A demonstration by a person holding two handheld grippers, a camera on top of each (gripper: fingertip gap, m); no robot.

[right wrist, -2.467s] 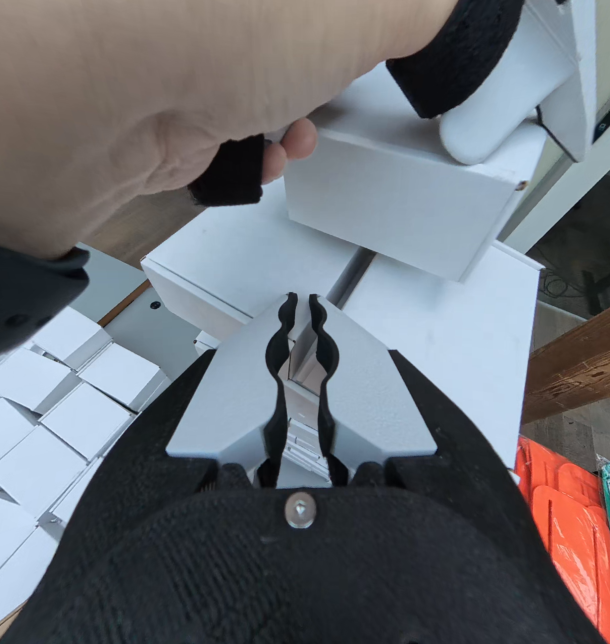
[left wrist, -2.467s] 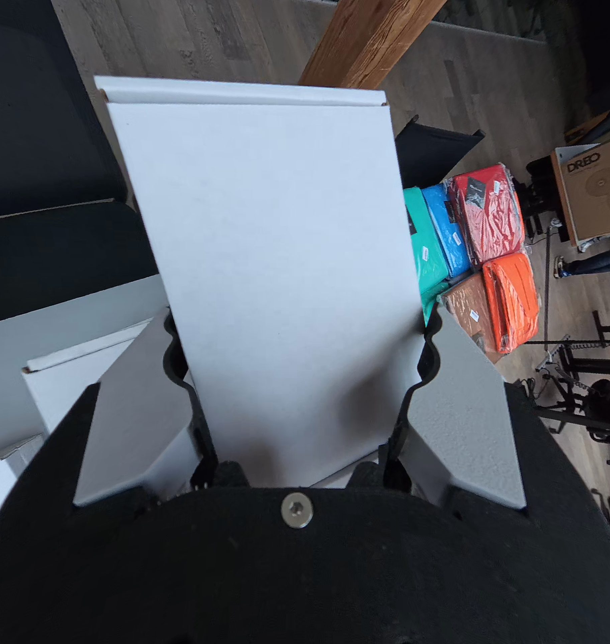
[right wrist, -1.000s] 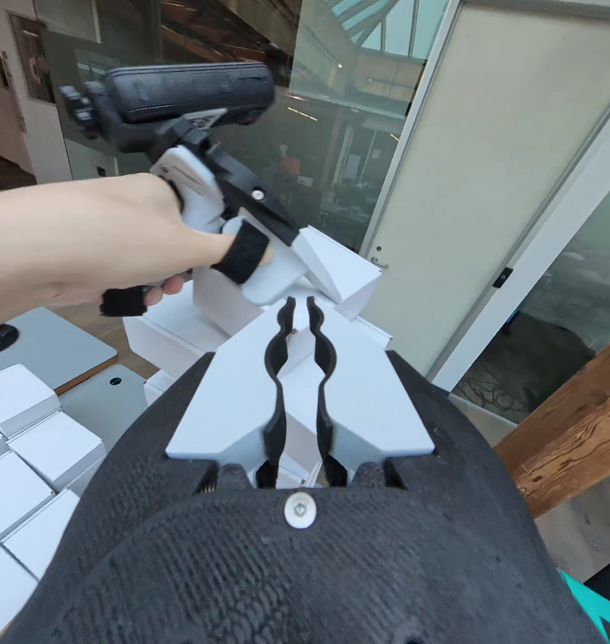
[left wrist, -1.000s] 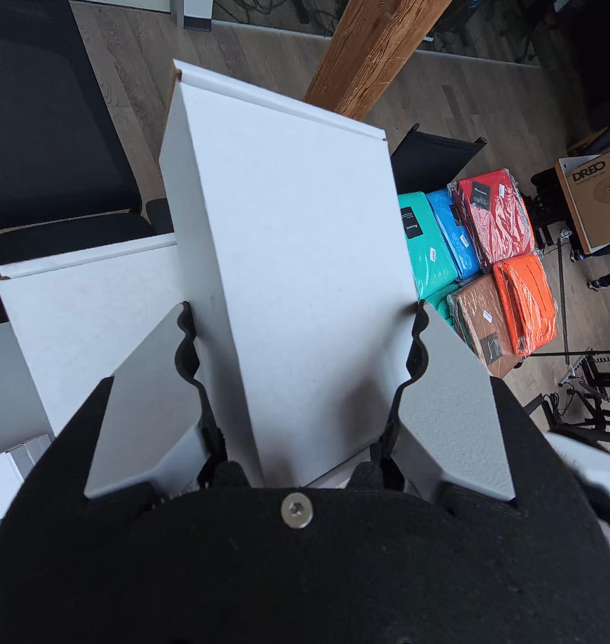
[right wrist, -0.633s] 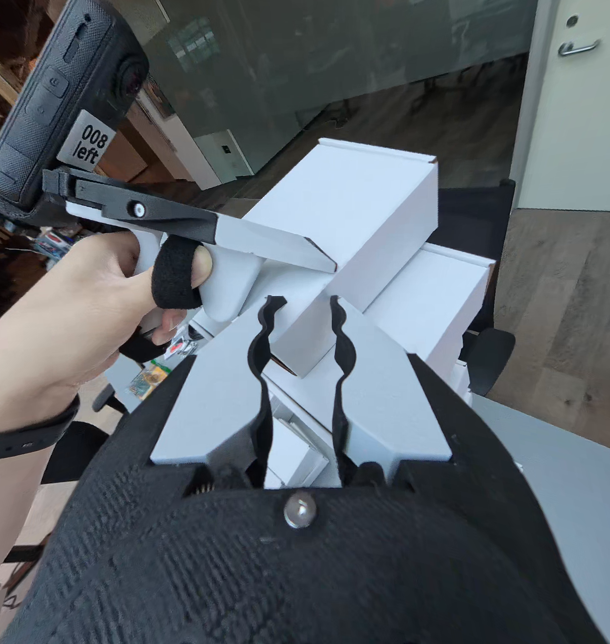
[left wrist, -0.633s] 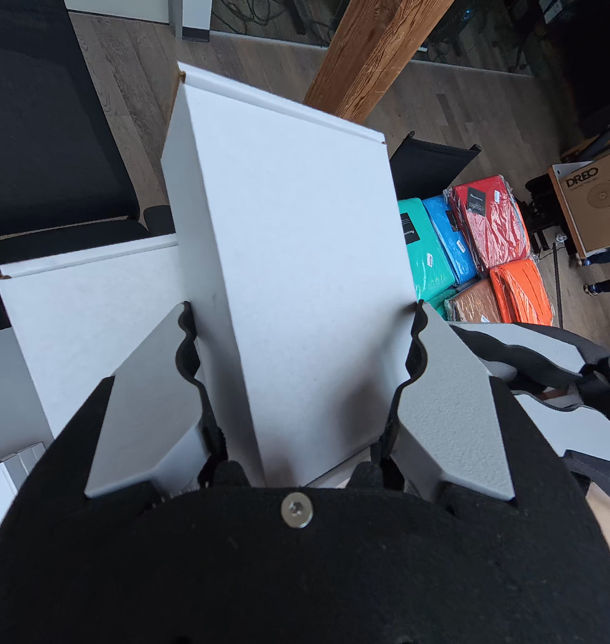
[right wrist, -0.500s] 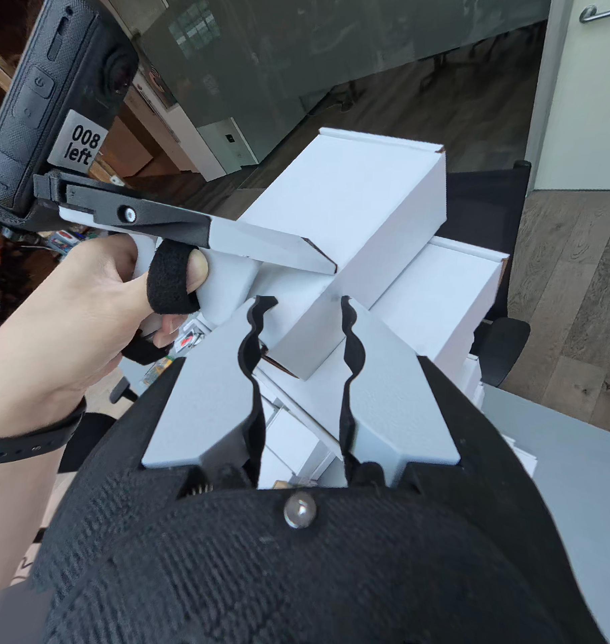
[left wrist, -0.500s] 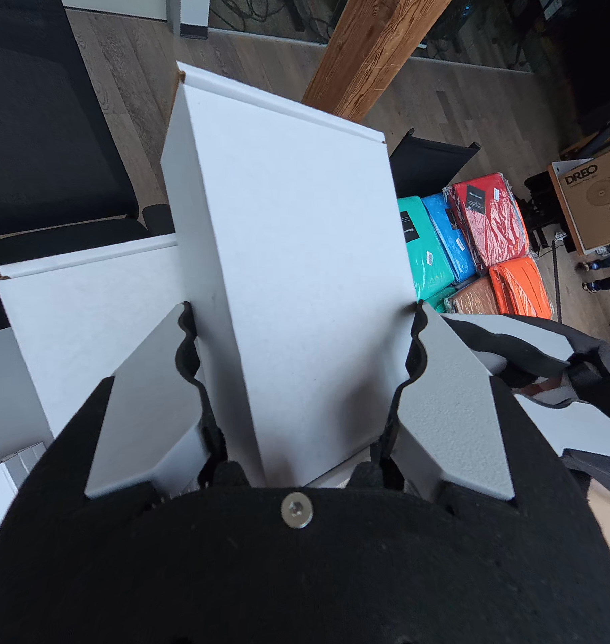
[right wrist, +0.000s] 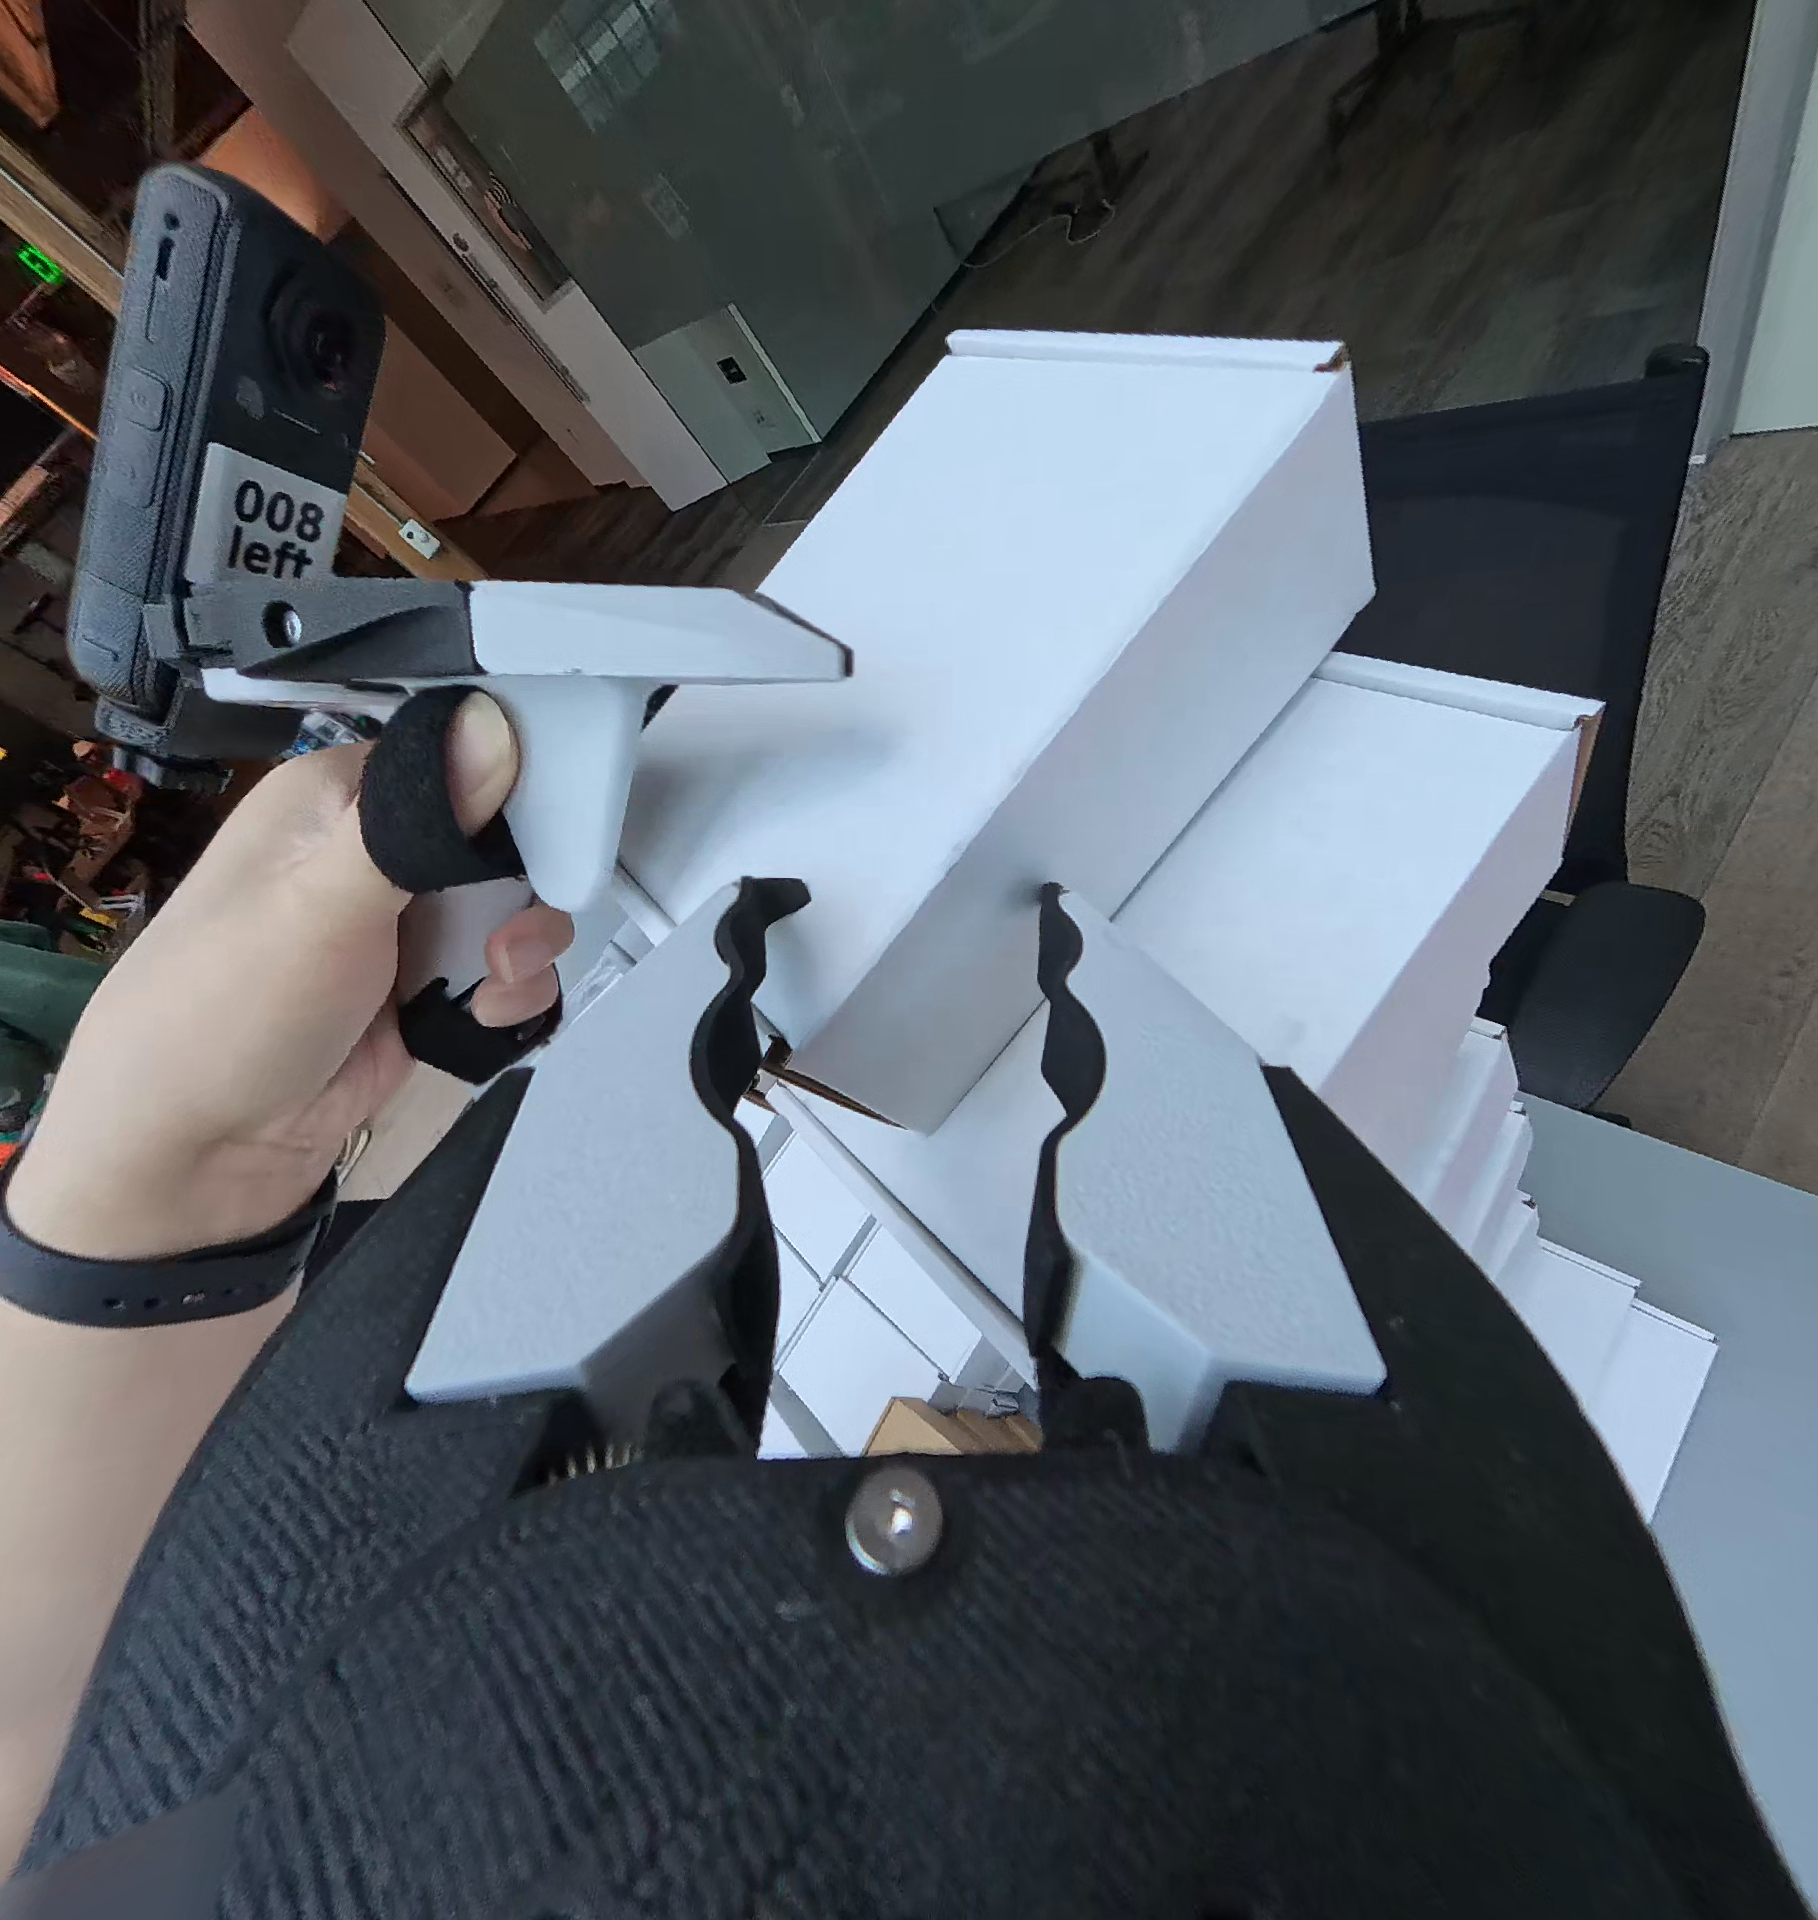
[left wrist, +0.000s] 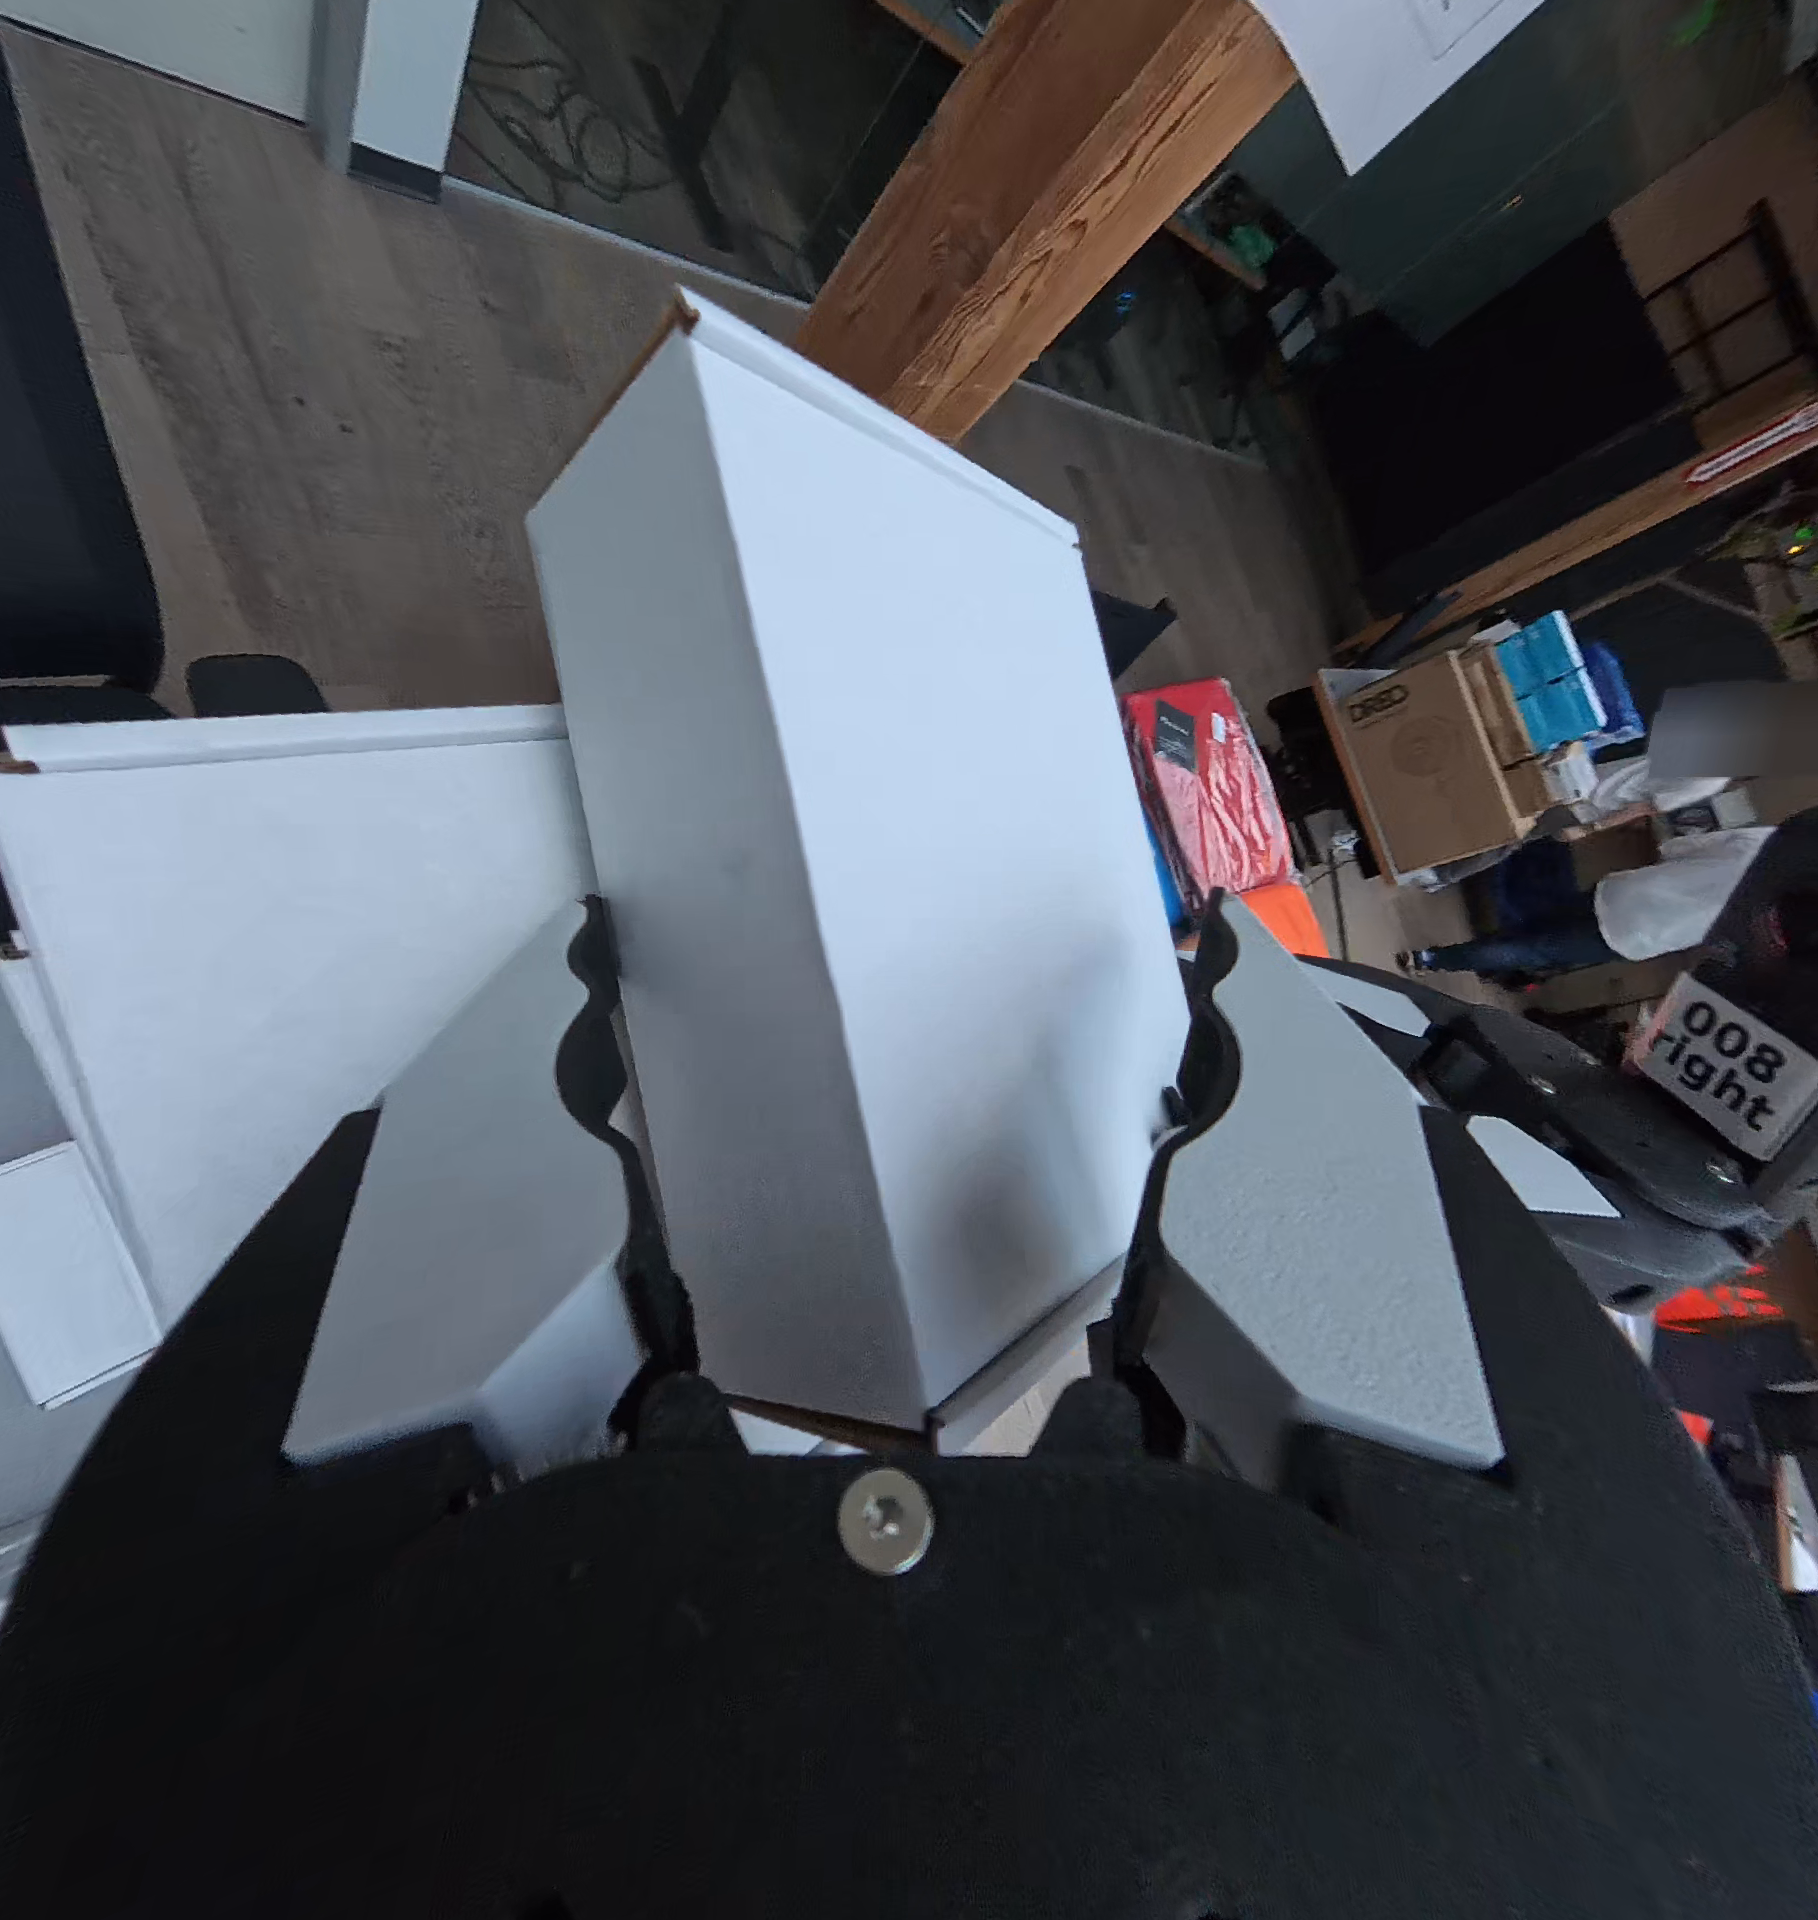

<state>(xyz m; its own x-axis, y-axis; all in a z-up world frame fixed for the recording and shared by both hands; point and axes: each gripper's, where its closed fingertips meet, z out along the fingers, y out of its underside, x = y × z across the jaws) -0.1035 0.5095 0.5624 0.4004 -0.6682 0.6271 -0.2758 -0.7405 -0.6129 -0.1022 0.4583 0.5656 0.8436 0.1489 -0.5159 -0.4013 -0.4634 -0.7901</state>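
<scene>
Left gripper (left wrist: 900,940): clamped across a white cardboard box (left wrist: 863,831), one finger pressed on each side face; the box stands up between the fingers, tilted, with its long faces running away from the camera.
Held box, lower end: a flap edge shows brown raw card just above the gripper's body.
Held box, from the right wrist view: it (right wrist: 1040,665) slants up to the right, lifted above the other boxes, with its near lower corner between the right gripper's fingertips.
Right gripper (right wrist: 910,899): fingers spread fairly wide with nothing gripped; whether the tips touch the held box cannot be told.
Person's hand (right wrist: 261,977): wraps the left gripper's white handle, black fabric loops on two fingers, a black band on the wrist.
Left gripper's camera (right wrist: 224,457): black, mounted at the handle's rear, with a white sticker under the lens.
Second white box (left wrist: 261,966): lies closed just behind and to the left of the held box; in the right wrist view it (right wrist: 1404,862) sits under and to the right of it.
Small white boxes (right wrist: 884,1278): packed in rows below the right gripper's fingers.
Grey bench (right wrist: 1757,1382): its surface shows at the right edge, past a stepped stack of flat white card.
Black chair (right wrist: 1591,987): beyond the bench's far edge.
Wooden beam (left wrist: 1040,197): slants across the floor behind the held box.
Far floor: red packaged cloth (left wrist: 1206,800) and a brown carton (left wrist: 1424,758).
</scene>
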